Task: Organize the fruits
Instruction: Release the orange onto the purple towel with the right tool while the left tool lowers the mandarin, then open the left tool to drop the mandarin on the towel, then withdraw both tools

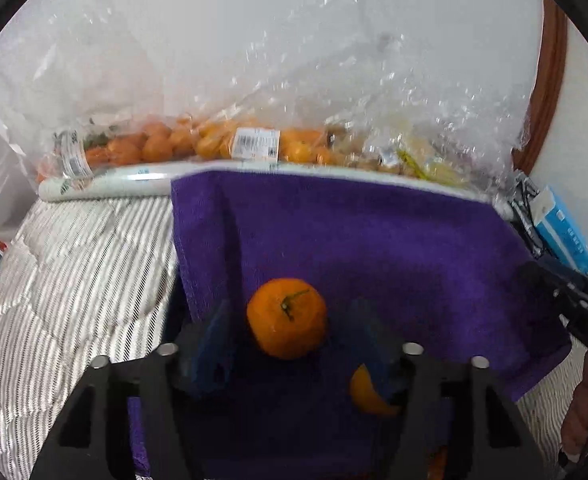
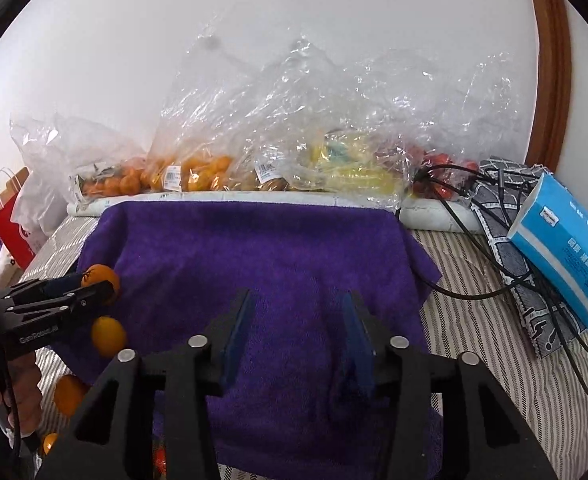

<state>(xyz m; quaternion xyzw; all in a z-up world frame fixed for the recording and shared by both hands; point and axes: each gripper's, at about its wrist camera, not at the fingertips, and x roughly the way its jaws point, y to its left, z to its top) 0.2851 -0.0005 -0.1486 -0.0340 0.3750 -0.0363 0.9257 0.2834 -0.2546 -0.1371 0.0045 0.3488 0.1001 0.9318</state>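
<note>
The mandarin (image 1: 286, 318) is seen lying loose on the purple towel (image 1: 374, 240) near its left edge, between the parted left tongs (image 1: 285, 340). It could be nudged off onto the striped bedcover (image 1: 73, 280) if the blue pads (image 1: 213, 344) are closed off-centre. The right tongs (image 2: 298, 332) are held apart, empty.

Striped bedcover (image 2: 490, 332), purple towel (image 2: 253, 256) spread across it, clear bags of fruit (image 2: 277, 152) along the wall (oranges, something yellow, something red), blue tissue pack (image 2: 566, 240), patterned cloth (image 2: 506, 232), black cables (image 2: 466, 292).
</note>
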